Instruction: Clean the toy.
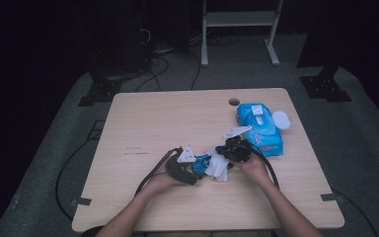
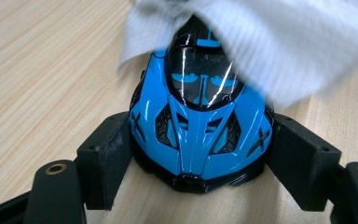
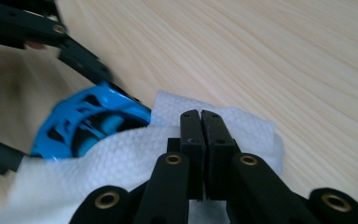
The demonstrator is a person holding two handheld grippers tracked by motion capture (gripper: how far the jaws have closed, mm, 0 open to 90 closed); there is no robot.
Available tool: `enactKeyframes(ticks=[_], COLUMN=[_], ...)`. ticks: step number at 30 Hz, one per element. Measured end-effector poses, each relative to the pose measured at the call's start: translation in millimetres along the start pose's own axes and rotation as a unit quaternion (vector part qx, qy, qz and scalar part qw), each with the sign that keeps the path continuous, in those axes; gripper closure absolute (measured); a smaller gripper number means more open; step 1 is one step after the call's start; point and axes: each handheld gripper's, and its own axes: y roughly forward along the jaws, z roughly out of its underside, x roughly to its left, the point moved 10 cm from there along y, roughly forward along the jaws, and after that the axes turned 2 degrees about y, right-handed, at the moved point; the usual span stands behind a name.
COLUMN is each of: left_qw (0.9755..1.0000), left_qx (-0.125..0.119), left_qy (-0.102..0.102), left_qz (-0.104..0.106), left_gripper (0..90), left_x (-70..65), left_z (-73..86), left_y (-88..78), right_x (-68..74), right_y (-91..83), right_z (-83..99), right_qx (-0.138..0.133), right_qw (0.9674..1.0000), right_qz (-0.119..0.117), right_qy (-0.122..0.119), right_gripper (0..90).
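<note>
Left gripper (image 1: 197,165) held low and level, jaws clamped on blue toy car (image 2: 199,126) at table (image 1: 143,123) near-centre, right gripper (image 1: 225,157) angled in just right of car, jaws pinched tight on white wipe (image 3: 121,163) draped over car, wipes pack (image 1: 261,129) beyond.

Left gripper (image 1: 192,165) clamping blue toy car (image 1: 201,163), right gripper (image 1: 229,153) pinching white wipe (image 1: 218,168) against it; wipes pack (image 1: 260,129) beside, wooden table (image 1: 143,128)
</note>
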Motion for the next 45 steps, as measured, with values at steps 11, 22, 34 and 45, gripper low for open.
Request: enactKeyframes(ticks=[11, 22, 34, 45], left_qw=[1.0, 1.0, 1.0, 1.0], left_qx=[0.001, -0.001, 0.004, 0.001], left_qy=[-0.001, -0.002, 0.003, -0.003], left_qz=[0.0, 0.0, 0.003, 0.002], left_gripper=[25.3, 25.3, 25.3, 25.3], left_x=[-0.1, -0.2, 0.2, -0.4], left_z=[0.1, -0.2, -0.7, -0.8], left_y=[0.0, 0.2, 0.5, 0.6], right_x=[-12.0, -4.0, -6.3, -14.1], right_y=[-7.6, -56.1, -30.3, -32.0], right_z=[9.9, 25.1, 17.6, 22.1], right_qx=[0.016, -0.006, -0.007, -0.017], right_qw=[0.9996, 0.9999, 0.9999, 0.9988], right_qz=[0.021, -0.001, 0.006, 0.008], right_qy=[0.001, 0.013, 0.014, 0.044], right_gripper=[87.5, 87.5, 87.5, 87.5])
